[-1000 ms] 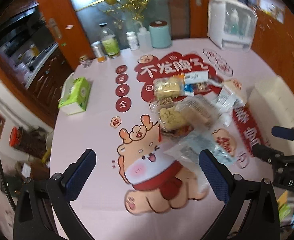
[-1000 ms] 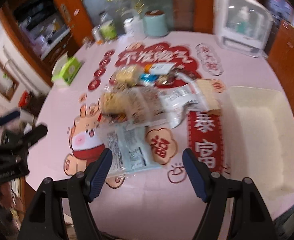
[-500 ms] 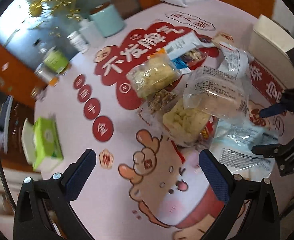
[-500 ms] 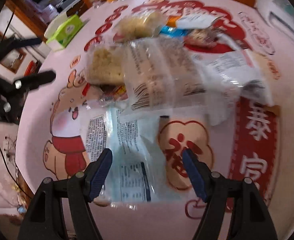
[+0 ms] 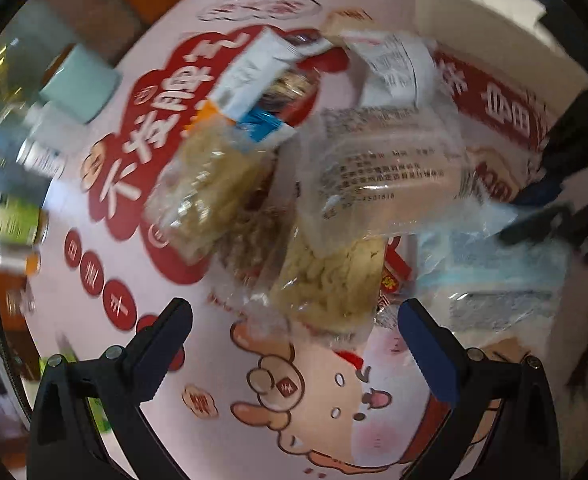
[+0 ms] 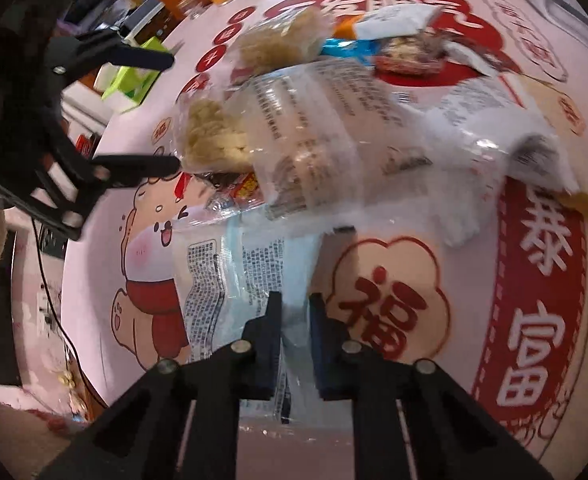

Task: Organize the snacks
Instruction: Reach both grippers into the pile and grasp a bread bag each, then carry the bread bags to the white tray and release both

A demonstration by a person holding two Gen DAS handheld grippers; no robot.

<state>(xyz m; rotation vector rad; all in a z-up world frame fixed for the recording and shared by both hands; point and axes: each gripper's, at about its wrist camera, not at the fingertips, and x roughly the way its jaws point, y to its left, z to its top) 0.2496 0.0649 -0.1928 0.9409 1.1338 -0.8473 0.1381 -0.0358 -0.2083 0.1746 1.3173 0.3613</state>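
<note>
- The right gripper (image 6: 295, 312) sits low over the tabletop (image 6: 394, 420), its two fingers drawn nearly together and pinching the near edge of a pale blue packet (image 6: 253, 280).
- The left gripper (image 5: 294, 320) has its fingers spread wide, nothing between them, pointing forward at a downward tilt.
- From the right wrist view the left gripper comes in from the left side, its two black fingers (image 6: 141, 164) well apart.

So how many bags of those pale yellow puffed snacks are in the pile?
2: one yellow snack bag nearest the open left hand-held gripper, the other yellow snack bag farther back on the red lettering. More may hide underneath.
</note>
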